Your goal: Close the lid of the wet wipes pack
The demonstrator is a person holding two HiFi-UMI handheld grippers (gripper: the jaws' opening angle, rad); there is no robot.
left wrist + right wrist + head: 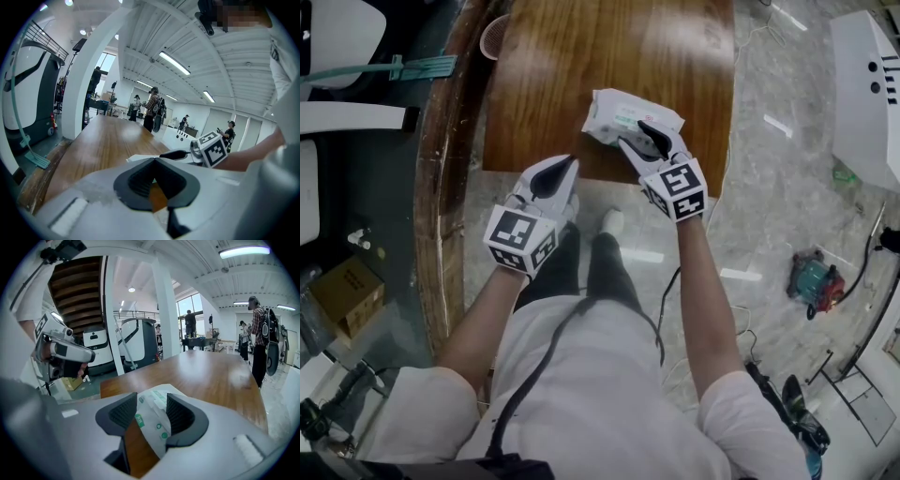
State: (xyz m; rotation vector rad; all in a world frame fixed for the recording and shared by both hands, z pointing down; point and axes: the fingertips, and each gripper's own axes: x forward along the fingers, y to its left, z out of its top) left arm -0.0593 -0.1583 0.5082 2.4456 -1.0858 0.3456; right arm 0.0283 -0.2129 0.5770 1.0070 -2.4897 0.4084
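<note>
Wet wipes pack [623, 114], white with green print, lying at near edge of brown wooden table [609, 47]; contents hidden, lid position unclear. Green lettering and round green marks on wrapper, too small to read. Right gripper [652, 141] with jaws spread wide, straddling near end of pack, bare wood showing beside one pad. Left gripper [555, 176] by table edge, well apart from pack, jaws apart and empty. Whole pack seen in head view only; pack between jaws seen in right gripper view only
</note>
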